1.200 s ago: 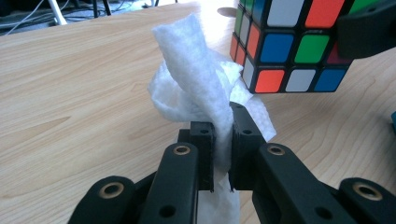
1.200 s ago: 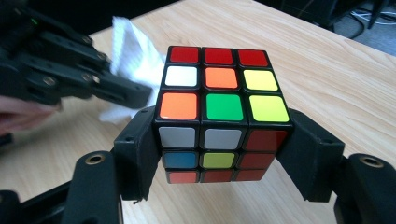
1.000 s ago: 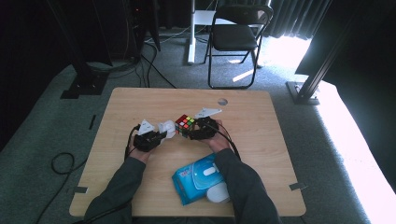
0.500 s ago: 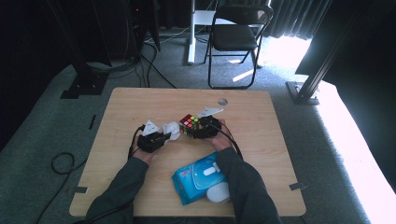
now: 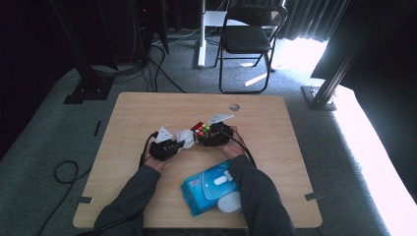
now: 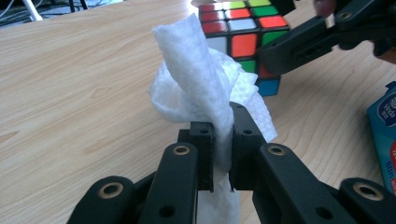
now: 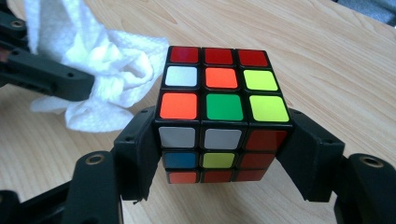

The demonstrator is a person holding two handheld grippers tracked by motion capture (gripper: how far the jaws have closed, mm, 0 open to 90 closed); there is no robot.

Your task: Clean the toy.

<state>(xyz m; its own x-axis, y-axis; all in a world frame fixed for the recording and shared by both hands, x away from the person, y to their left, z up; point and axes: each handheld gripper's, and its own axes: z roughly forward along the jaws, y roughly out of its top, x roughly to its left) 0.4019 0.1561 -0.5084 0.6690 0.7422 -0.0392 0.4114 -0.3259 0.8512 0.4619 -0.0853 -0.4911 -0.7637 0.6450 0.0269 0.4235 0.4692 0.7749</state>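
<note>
Two claws are meeting near the middle of the worktop [image 5: 128, 123], a little toward its far edge. The left claw [image 6: 222, 140] is pinching a crumpled white paper towel [image 6: 201, 88] between nearly closed jaws, and the towel is pressing against the side of a puzzle cube [image 7: 219, 107]. The right claw [image 7: 219, 154] is clamping that cube from both sides, jaws set about half open. A blue pack of wipes [image 5: 209, 189] is lying near the worktop's near edge.

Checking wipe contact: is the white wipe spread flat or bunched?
Bunched: the wipe is crumpled, pinched upright in the left tool, beside the cube.
</note>
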